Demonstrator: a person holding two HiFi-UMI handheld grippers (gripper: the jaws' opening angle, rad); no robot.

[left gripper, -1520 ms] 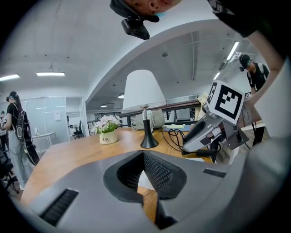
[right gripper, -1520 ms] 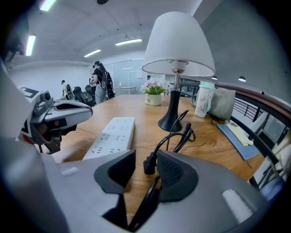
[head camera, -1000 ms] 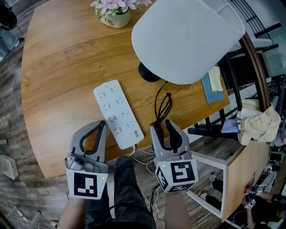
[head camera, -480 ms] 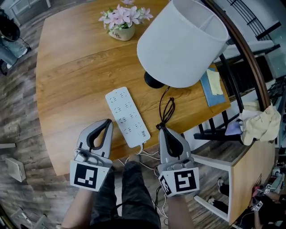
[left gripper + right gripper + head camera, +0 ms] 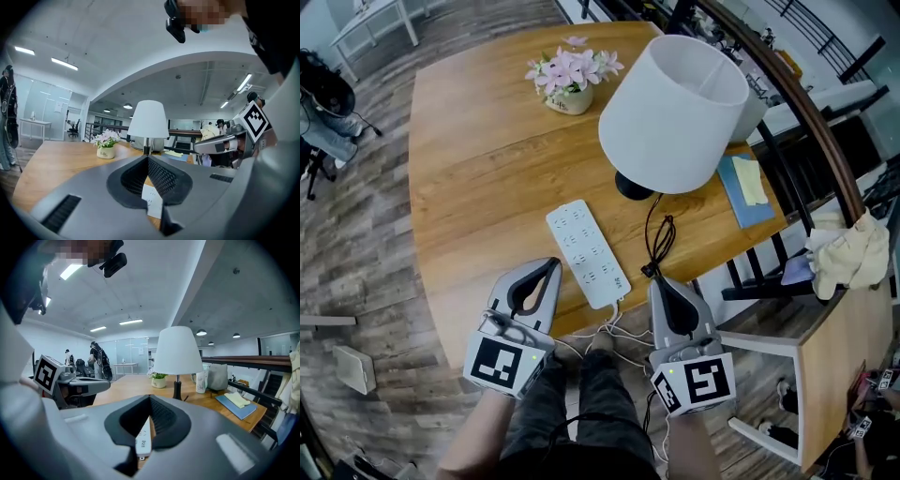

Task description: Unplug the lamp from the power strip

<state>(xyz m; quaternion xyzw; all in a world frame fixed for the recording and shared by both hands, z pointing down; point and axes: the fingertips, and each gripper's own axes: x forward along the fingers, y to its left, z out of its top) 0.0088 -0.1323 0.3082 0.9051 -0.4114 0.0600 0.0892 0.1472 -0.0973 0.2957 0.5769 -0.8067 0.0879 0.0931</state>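
A lamp (image 5: 675, 112) with a white shade stands on the round wooden table (image 5: 478, 169). Its black cord (image 5: 660, 236) loops down to the table's near edge, and its end lies right by my right gripper's tip. The white power strip (image 5: 586, 253) lies between both grippers, with no plug showing in its sockets. My right gripper (image 5: 659, 280) is shut, and nothing shows between its jaws in the right gripper view (image 5: 150, 397). My left gripper (image 5: 555, 263) is shut and empty at the strip's left (image 5: 147, 157).
A flower pot (image 5: 570, 80) stands at the table's far side. A blue notebook with a yellow cloth (image 5: 748, 187) lies right of the lamp. White cables (image 5: 609, 330) hang off the near edge. A black chair (image 5: 769, 272) and a cloth-draped cabinet (image 5: 848, 253) stand to the right.
The right gripper's jaws have gone from open to shut. The head view has pulled back, so the table and lamp look smaller and both grippers sit nearer the table's edge.
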